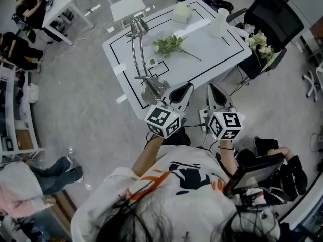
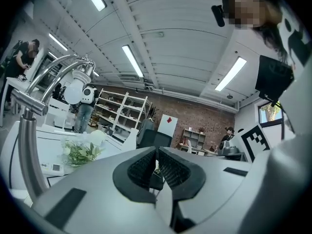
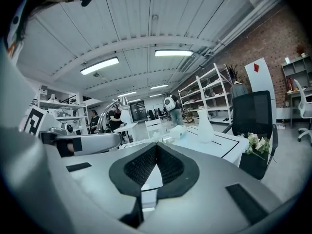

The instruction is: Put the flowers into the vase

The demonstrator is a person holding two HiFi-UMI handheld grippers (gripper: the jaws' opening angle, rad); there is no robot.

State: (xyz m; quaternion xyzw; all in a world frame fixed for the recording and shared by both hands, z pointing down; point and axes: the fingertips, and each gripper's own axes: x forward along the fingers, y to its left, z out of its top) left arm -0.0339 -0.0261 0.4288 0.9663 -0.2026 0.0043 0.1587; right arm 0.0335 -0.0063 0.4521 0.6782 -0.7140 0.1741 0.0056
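A bunch of white flowers with green leaves (image 1: 170, 45) lies in the middle of the white table (image 1: 212, 49); it also shows at the left of the left gripper view (image 2: 80, 150). A white vase (image 1: 219, 22) stands upright at the table's far right (image 3: 205, 126). My left gripper (image 1: 189, 86) and right gripper (image 1: 210, 87) hover side by side over the table's near edge, both shut and empty, well short of the flowers.
A chrome desk lamp (image 1: 139, 54) stands at the table's near left, its base (image 1: 154, 89) beside my left gripper. A white box (image 1: 182, 12) sits at the far edge. A black chair (image 1: 267, 29) holding a second bouquet (image 1: 260, 43) stands right of the table.
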